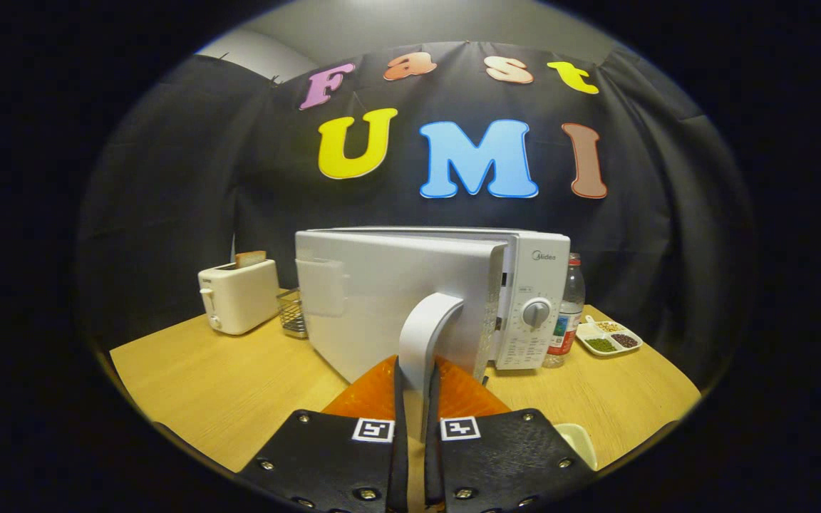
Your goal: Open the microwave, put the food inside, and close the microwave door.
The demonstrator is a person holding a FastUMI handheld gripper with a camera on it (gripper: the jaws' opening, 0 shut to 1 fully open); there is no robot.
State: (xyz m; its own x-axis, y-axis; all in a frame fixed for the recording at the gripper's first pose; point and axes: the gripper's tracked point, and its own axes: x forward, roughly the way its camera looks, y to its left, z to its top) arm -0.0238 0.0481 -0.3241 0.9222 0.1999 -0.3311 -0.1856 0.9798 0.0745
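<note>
The hand-held gripper [416,399] clamps the microwave [532,299] door handle [425,342] (door swung partly open).

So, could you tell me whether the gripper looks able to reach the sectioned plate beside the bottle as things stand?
Probably not right away. The gripper has its fingers shut on the door handle of the microwave, and the plate lies beyond the bottle. Once released, the table ahead looks free.
</note>
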